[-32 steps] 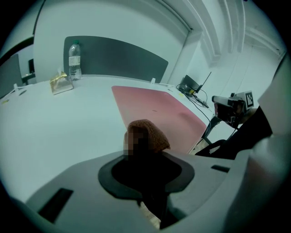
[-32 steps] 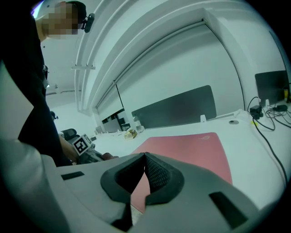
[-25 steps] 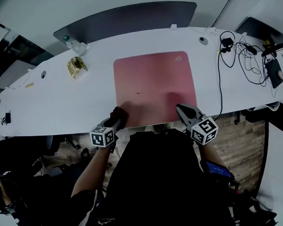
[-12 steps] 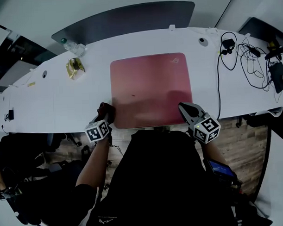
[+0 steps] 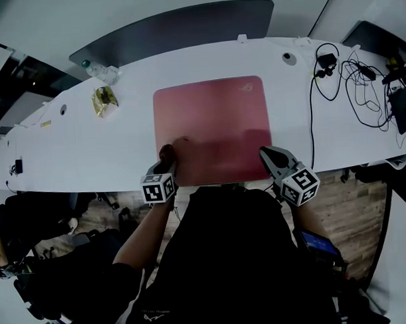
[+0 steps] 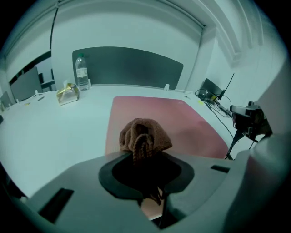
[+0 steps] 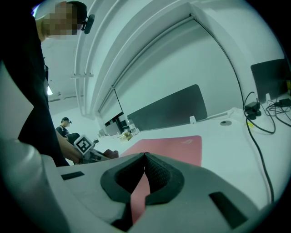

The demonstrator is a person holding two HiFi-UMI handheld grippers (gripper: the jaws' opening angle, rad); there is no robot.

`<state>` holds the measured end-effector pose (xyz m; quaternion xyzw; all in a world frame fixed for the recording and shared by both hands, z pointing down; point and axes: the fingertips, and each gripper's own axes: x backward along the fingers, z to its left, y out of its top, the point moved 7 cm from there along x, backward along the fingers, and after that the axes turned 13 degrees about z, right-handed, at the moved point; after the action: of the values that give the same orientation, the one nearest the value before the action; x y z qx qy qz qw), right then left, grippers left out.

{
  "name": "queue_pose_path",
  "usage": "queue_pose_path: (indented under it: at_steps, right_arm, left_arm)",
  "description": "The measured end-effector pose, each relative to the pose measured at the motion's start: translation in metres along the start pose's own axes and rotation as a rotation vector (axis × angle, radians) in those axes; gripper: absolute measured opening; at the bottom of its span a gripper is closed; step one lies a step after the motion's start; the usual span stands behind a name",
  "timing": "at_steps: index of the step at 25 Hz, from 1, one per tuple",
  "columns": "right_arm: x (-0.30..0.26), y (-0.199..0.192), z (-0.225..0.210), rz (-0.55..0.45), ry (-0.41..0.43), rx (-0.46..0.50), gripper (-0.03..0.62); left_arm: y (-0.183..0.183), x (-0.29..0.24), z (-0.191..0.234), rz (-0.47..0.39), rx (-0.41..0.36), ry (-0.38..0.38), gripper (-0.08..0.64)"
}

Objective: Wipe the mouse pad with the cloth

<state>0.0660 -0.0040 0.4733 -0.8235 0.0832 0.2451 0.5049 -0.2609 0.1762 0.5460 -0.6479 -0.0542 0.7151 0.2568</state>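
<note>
Clamped tight in the left gripper (image 5: pixel 167 156): a brown cloth (image 6: pixel 144 139), bunched in folds, lower end lost in jaw shadow. Sits at the near-left corner of a pink mouse pad (image 5: pixel 212 124), flat on the white desk (image 5: pixel 76 142), slightly longer side to side. At the near-right corner, right gripper (image 5: pixel 266 154), jaw tips pressed together, holding nothing.

Black top (image 5: pixel 226 257) — grey, marker-cubed grippers (image 5: pixel 167 156) (image 5: pixel 268 156)
</note>
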Motion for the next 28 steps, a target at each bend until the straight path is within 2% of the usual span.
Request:
queue_pose_path:
  at_steps: [7, 28]
  right_arm:
    - [0.01, -0.006, -0.01, -0.01, -0.003, -0.018, 0.025]
    - [0.043, -0.018, -0.041, -0.052, -0.088, -0.085, 0.025]
  left_arm:
    - [0.013, -0.013, -0.037, 0.006, -0.015, -0.094, 0.094]
    - [0.058, -0.059, -0.16, 0.082, -0.215, -0.341, 0.092]
